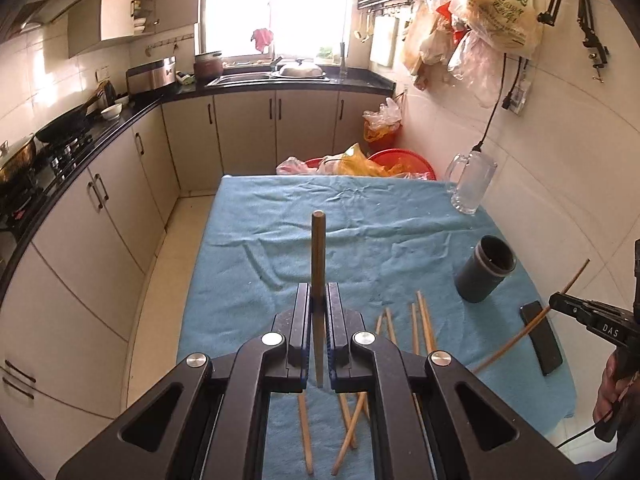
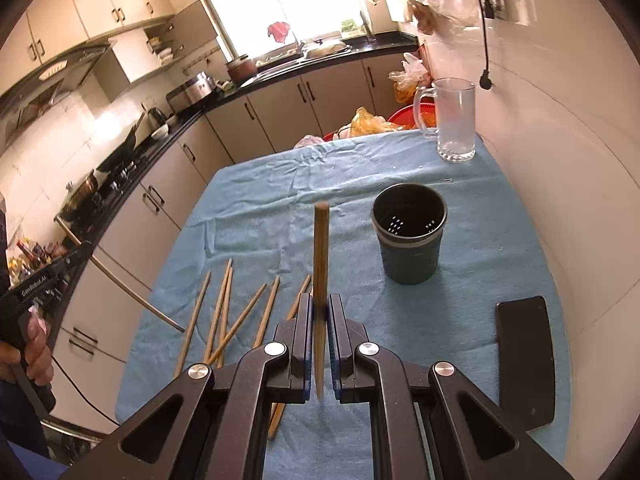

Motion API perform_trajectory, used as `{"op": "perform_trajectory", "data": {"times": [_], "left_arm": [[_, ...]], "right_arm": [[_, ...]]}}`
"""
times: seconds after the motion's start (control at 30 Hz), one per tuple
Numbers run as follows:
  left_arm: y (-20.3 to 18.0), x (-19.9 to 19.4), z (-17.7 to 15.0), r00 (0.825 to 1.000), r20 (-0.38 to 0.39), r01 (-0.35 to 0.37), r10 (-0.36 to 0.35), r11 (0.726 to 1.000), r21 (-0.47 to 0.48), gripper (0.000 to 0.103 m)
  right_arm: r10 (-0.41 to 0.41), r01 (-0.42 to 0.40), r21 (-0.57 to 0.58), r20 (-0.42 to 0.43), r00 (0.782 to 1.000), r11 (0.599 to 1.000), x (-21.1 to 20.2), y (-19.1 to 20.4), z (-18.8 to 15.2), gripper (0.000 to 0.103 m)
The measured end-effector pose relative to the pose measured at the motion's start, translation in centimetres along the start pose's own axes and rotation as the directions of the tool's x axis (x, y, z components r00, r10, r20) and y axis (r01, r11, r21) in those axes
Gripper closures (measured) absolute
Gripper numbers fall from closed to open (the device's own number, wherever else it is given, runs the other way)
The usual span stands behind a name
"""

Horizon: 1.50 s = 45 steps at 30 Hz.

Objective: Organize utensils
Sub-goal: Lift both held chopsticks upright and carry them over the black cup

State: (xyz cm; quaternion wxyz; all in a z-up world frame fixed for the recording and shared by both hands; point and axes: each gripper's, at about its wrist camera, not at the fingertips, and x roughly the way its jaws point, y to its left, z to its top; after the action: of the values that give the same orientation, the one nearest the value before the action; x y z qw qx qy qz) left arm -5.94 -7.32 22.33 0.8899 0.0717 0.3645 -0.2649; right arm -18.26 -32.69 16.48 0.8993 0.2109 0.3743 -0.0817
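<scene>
In the left wrist view, the left gripper [image 1: 319, 300] has its jaws clamped on one chopstick [image 1: 318, 256] above the blue-clothed tabletop [image 1: 280, 216], with loose chopsticks [image 1: 420, 320] lying near the close edge. In the right wrist view, the right gripper [image 2: 319, 304] likewise pinches a second chopstick [image 2: 321, 248], and the dark holder cup [image 2: 409, 236] stands upright toward the right edge.

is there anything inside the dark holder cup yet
No, the right wrist view looks into the dark holder cup and shows only its bare perforated bottom, while loose chopsticks lie on the blue cloth.

The right gripper [image 1: 558, 303] reads "DAS"; the left gripper [image 2: 86, 246] reads "GenRobot.AI".
</scene>
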Motion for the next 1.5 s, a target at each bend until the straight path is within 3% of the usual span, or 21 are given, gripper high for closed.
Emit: {"op": "perform_trajectory", "data": {"times": [0.4,0.63,0.97,1.23,1.5], "left_arm": [[-5.4,0.4,3.8,0.992,0.015,0.124,-0.125,0.99,0.061,0.097],[-9.9,1.0,6.9,0.976,0.013,0.214,-0.217,0.97,0.113,0.097],[-16.2,2.6,11.3,0.955,0.019,0.289,-0.295,0.944,0.16,0.097],[-20.2,5.2,13.8,0.945,0.02,0.32,-0.326,0.937,0.14,0.097],[-22.2,10.9,13.1,0.949,-0.054,0.313,-0.309,0.946,0.088,0.097]], "right_arm": [[-0.009,-0.002,0.122,0.085,0.996,0.992,-4.2,-3.8,1.6,0.095],[-0.018,-0.007,0.196,0.129,0.991,0.981,-6.5,-6.9,3.2,0.095],[-0.021,-0.027,0.237,0.197,0.98,0.971,-8.6,-9.9,6.6,0.095],[-0.029,-0.024,0.235,0.219,0.975,0.972,-7.2,-11.1,9.9,0.095],[-0.045,0.009,0.233,0.148,0.988,0.972,-2.6,-12.2,11.5,0.095]]}}
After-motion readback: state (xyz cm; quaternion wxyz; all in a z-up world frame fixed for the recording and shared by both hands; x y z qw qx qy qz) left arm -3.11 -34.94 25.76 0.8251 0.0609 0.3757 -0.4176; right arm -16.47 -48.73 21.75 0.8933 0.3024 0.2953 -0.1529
